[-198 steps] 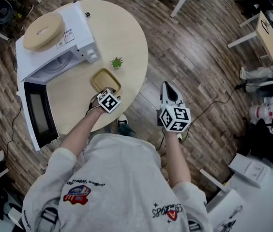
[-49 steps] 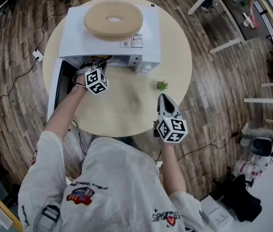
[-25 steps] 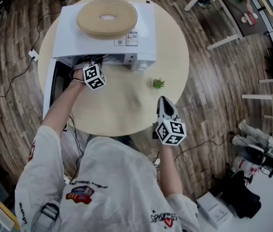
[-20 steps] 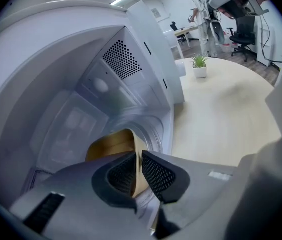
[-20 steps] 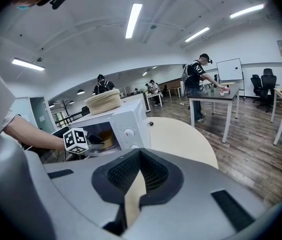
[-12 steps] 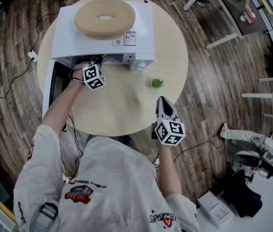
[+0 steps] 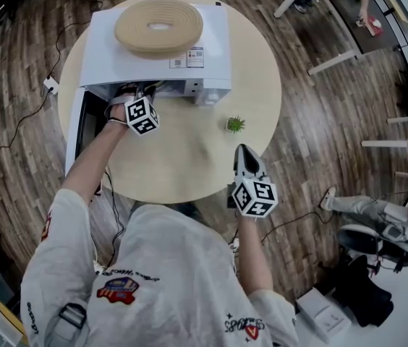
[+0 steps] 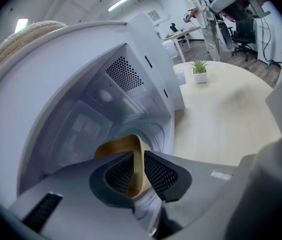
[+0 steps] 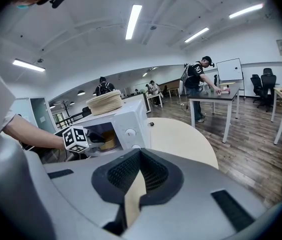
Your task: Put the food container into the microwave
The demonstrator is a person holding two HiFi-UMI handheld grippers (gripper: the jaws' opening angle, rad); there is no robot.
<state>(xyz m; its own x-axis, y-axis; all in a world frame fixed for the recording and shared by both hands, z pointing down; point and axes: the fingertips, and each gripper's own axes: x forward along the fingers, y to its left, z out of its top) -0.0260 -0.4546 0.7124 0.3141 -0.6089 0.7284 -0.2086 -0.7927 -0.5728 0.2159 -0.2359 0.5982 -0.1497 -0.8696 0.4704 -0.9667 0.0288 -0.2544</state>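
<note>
left gripper [image 8: 138, 170] inside microwave [image 8: 96, 104], jaws just opening, food container [image 8: 116, 149] rim between them | food container sat on microwave floor | right gripper [image 9: 140, 156] closed, empty, over table [image 7: 189, 157] edge

We look down on a dark wood-plank floor [image 7: 320, 121] around a round pale wooden table [image 7: 189, 157], a dark-topped white-legged desk [image 7: 341, 20] beyond its far right edge, black office chairs [image 9: 260, 86] by a white wall [image 9: 261, 44], and long ceiling strip lights [image 9: 132, 21].
</note>
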